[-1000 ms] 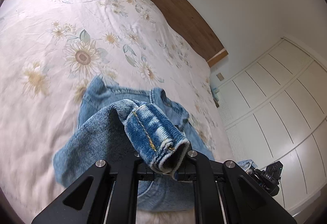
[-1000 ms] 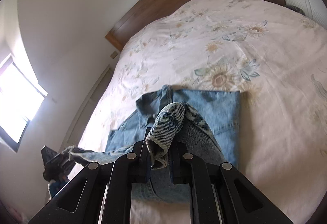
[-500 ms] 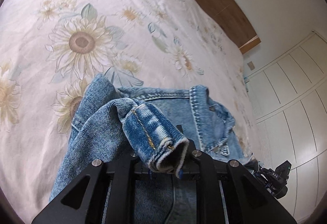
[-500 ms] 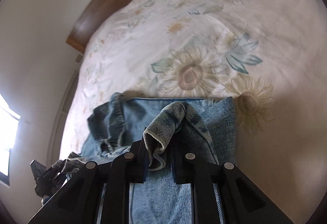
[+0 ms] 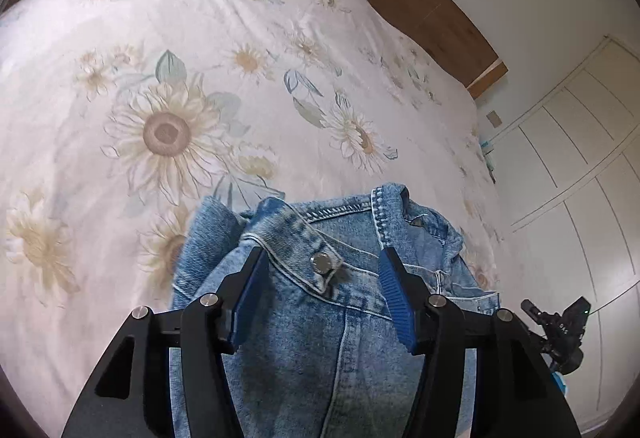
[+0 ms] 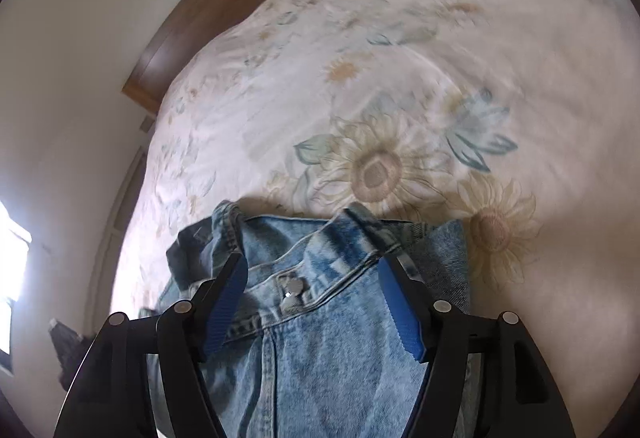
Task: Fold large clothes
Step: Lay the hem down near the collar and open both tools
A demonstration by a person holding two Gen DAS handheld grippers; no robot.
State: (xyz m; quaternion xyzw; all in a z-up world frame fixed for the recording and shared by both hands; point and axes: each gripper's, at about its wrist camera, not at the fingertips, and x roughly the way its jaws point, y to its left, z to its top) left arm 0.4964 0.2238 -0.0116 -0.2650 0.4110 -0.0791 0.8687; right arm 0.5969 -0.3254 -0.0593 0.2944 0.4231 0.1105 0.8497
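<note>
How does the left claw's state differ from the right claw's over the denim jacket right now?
Few differences. The left claw hangs over the sharply seen denim jacket; the right claw's view is motion-blurred. Left frames a snap button on a flap; right frames a button on a seam band. Both are open, gripping nothing, above the floral bedspread.

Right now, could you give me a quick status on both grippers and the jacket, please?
Left gripper open, empty. Right gripper open, empty. Denim jacket lies folded on floral bedspread, cuffs released. Nothing in the way.
</note>
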